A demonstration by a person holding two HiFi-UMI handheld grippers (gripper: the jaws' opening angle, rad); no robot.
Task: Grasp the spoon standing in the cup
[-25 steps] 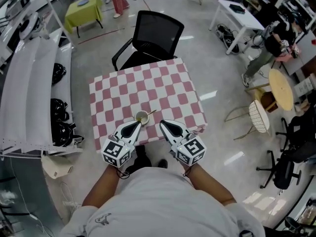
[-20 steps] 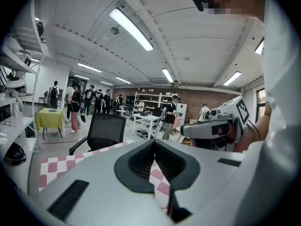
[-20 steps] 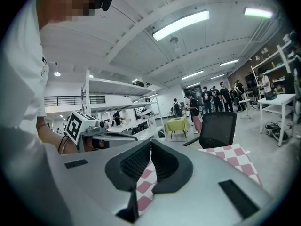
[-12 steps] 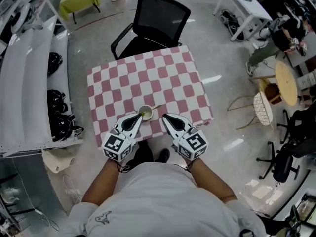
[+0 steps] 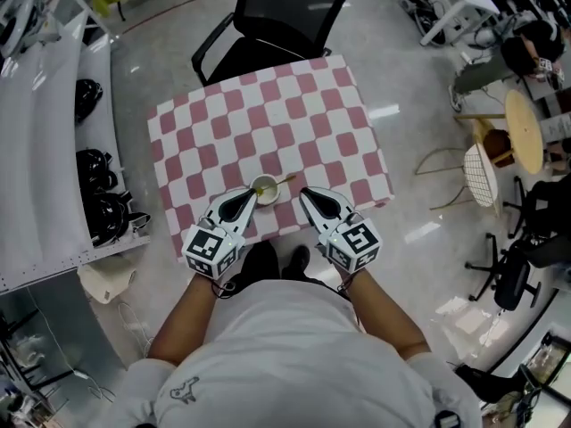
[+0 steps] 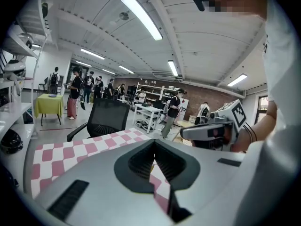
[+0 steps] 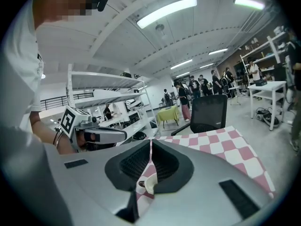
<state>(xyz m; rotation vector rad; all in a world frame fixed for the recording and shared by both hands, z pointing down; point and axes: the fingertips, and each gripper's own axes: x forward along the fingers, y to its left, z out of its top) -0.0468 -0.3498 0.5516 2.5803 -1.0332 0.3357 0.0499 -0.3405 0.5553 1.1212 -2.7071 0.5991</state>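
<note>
Left gripper [image 5: 249,195]: jaws pressed together, nothing between them, tip just beside the cup [image 5: 264,188] | right gripper [image 5: 308,195]: closed too, empty, near the cup's other side | spoon [image 5: 284,182]: stands in the cup, handle leaning right | cup sits near the front edge of the checkered tablecloth [image 5: 268,114]

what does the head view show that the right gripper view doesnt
Only the head view: the spoon leaning in the cup, and the right gripper from outside. Only the right gripper view: the ceiling's strip lights, and its own jaws seen from behind, closed together. Both: the checked table, the black chair, the left gripper.
</note>
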